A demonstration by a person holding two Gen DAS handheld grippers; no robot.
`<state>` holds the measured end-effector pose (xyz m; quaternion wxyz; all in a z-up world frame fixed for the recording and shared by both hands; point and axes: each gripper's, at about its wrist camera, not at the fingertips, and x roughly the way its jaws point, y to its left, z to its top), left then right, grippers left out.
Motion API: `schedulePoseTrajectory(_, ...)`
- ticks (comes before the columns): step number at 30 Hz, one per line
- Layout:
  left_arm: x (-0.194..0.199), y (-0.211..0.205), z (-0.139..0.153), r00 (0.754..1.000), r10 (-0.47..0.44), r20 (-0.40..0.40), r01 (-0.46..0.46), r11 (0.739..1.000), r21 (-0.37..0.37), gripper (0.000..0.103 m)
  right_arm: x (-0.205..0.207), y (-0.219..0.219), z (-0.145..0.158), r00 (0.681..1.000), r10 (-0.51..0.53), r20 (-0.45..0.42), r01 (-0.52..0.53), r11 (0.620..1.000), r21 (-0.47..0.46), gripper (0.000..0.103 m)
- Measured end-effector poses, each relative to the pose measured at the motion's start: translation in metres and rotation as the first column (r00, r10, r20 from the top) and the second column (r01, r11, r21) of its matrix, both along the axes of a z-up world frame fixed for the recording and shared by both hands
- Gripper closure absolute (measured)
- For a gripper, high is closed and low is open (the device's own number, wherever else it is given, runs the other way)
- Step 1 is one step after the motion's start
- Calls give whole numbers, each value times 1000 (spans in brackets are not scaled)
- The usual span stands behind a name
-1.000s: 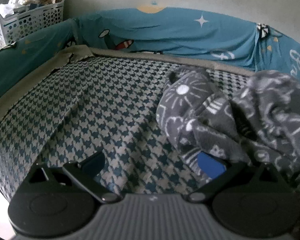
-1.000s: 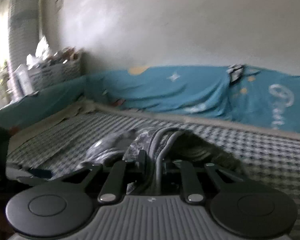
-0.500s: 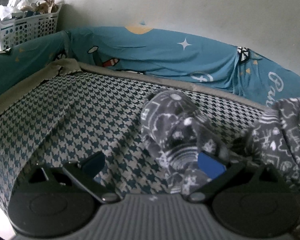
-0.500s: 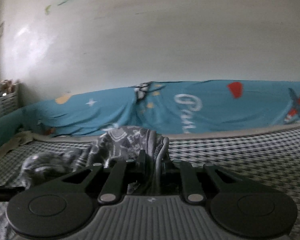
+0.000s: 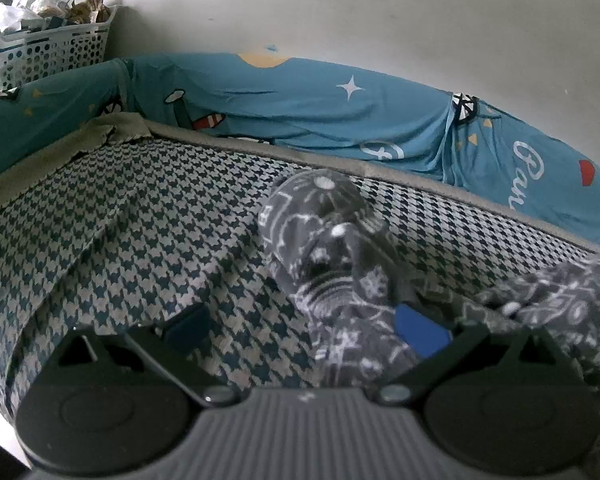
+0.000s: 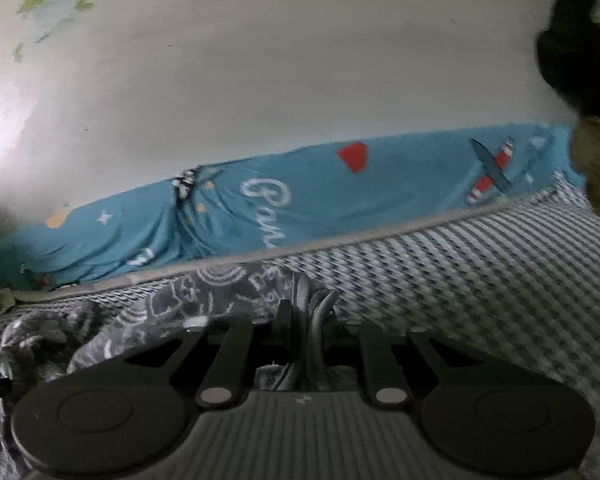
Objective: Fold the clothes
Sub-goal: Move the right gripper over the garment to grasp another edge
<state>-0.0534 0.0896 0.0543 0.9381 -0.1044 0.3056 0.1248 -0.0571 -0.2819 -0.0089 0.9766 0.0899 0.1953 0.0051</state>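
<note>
A grey garment with white doodle print lies crumpled on the houndstooth bed cover. My left gripper is open just above the cover; its right blue pad rests against the garment, its left finger is over bare cover. In the right wrist view my right gripper is shut on an edge of the same garment, which trails off to the left behind it.
A blue cartoon-print bumper runs along the white wall at the bed's far edge; it also shows in the right wrist view. A white basket of clutter stands at the far left corner. A dark soft object sits at the right.
My right gripper has carried the garment's edge to the right, stretching the cloth out. In the left wrist view the crumpled garment has drawn away to the right and flattened.
</note>
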Motion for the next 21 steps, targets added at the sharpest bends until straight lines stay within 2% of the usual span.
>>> schedulePoseTrajectory(4, -2, -2, -3, 1000, 0, -6, 0, 1000, 6, 0, -11, -12, -10, 997, -39, -63, 41, 999, 31, 88)
schedulePoseTrajectory(9, -4, -4, -6, 1000, -2, -9, 2, 1000, 11, 0, -20, -18, -23, 989, -64, -136, 68, 997, 25, 88)
schedulePoseTrajectory(21, -1, -13, -12, 999, -33, -22, 33, 999, 24, 0, -18, -11, -57, 950, -45, -310, 39, 999, -26, 84)
